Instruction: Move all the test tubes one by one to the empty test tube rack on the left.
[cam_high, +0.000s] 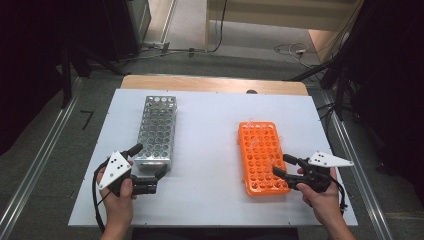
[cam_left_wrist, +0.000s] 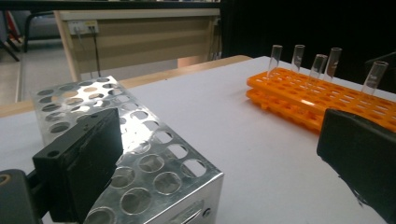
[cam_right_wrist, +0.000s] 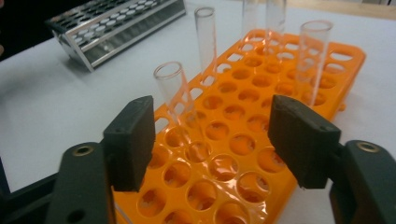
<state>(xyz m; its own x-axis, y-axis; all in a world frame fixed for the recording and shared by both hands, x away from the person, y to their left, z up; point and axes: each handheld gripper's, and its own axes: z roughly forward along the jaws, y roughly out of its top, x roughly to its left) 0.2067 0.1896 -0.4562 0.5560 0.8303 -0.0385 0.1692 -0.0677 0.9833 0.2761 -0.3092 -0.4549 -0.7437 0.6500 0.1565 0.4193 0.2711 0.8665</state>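
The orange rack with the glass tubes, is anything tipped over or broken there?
Nothing looks broken or spilled. The glass tubes stand in the orange rack, some leaning a little in their holes. The metal rack stands flat on the white table, with no tubes visible in it.

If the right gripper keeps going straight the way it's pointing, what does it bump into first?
Probably the nearest glass tube standing in the orange rack. The right gripper is open, with that tube just ahead between its jaws, though depth is hard to judge.
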